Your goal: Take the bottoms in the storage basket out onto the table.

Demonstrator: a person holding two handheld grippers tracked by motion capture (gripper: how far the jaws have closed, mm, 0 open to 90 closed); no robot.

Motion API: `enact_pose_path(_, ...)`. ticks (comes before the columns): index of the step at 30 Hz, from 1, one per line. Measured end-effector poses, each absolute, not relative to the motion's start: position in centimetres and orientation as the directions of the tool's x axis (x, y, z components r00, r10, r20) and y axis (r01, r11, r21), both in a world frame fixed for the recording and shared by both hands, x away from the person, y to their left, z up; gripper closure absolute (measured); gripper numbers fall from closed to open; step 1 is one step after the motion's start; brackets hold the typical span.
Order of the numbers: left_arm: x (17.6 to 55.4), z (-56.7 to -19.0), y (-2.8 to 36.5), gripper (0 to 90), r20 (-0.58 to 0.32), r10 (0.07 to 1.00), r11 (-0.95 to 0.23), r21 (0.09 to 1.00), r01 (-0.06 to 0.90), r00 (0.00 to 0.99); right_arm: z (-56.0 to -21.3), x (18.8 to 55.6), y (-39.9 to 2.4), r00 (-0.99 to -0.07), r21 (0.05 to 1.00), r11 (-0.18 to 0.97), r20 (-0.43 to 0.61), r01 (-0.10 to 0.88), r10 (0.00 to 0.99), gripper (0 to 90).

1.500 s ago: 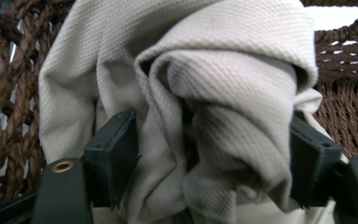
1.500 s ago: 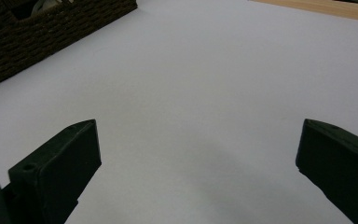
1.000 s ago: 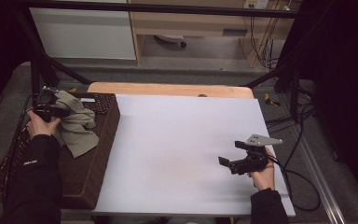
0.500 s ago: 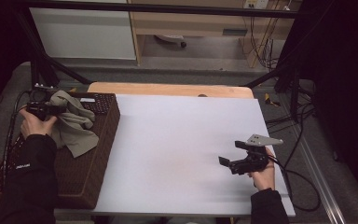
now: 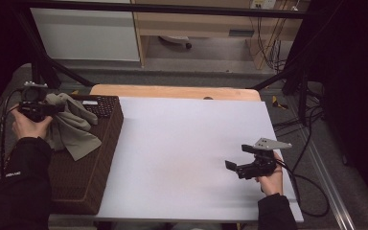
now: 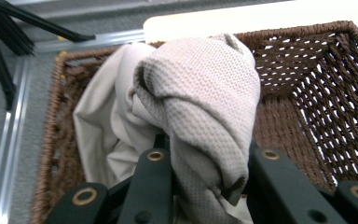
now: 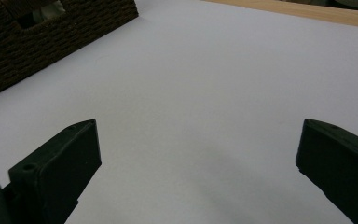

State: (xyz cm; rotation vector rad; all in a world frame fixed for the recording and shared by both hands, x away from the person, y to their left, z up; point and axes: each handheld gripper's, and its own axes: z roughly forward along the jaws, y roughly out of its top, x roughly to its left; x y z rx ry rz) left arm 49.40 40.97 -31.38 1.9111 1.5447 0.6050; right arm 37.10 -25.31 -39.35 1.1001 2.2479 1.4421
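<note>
Cloth (image 5: 72, 127) hangs from the left gripper (image 5: 45, 109) at the far left, over the brown wicker basket (image 5: 88, 177) — the left gripper view has the jaws clenched on a thick bunched fold of the beige weave (image 6: 200, 112), with the rest trailing down inside the basket. The risk, as I judge it, lies in that trailing part: if it snags on the rough wicker rim as the cloth is carried out toward the table, the light basket could tip or drag along, or the fold could slip from the pads because only a bunch of it is pinched. Further right, the white table top (image 5: 187, 143) lies bare and smooth, a strip of wooden edge showing along its far side. At the right, the right gripper (image 5: 239, 160) rests low over the white surface with its jaws spread wide and nothing between them. Beyond the table — a dim room with a pale cabinet, black frame bars and loose cables on the floor.
</note>
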Motion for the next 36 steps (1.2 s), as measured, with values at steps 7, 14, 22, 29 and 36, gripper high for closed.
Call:
enact_pose_path(7, 51.2, -34.1, 41.4, 68.1, -0.095, 0.979, -0.073, 0.670, 0.738, 0.183, -39.4, 37.1, -25.3, -0.682, 0.857, 0.228, 0.179, 0.462, 0.709, 0.4)
enact_pose_path(14, 52.4, -34.9, 40.9, 37.3, -0.100, 0.983, -0.045, 0.672, 0.739, 0.151, -39.3, 37.1, -25.3, -0.681, 0.860, 0.224, 0.179, 0.459, 0.710, 0.5)
enact_pose_path(22, 54.1, -36.3, 40.6, 31.2, -0.076, 0.991, -0.028, 0.677, 0.736, 0.107, -39.3, 37.1, -25.3, -0.682, 0.859, 0.225, 0.179, 0.460, 0.709, 0.5)
enact_pose_path(29, 54.4, -36.5, 40.8, 62.7, -0.100, 0.991, 0.000, 0.665, 0.747, 0.089, -39.3, 37.0, -25.3, -0.680, 0.858, 0.226, 0.178, 0.461, 0.711, 0.5)
enact_pose_path(36, 53.6, -35.6, 39.8, 77.4, -0.041, 0.989, -0.078, 0.664, 0.744, 0.140, -39.4, 37.1, -25.3, -0.680, 0.858, 0.227, 0.176, 0.460, 0.712, 0.5)
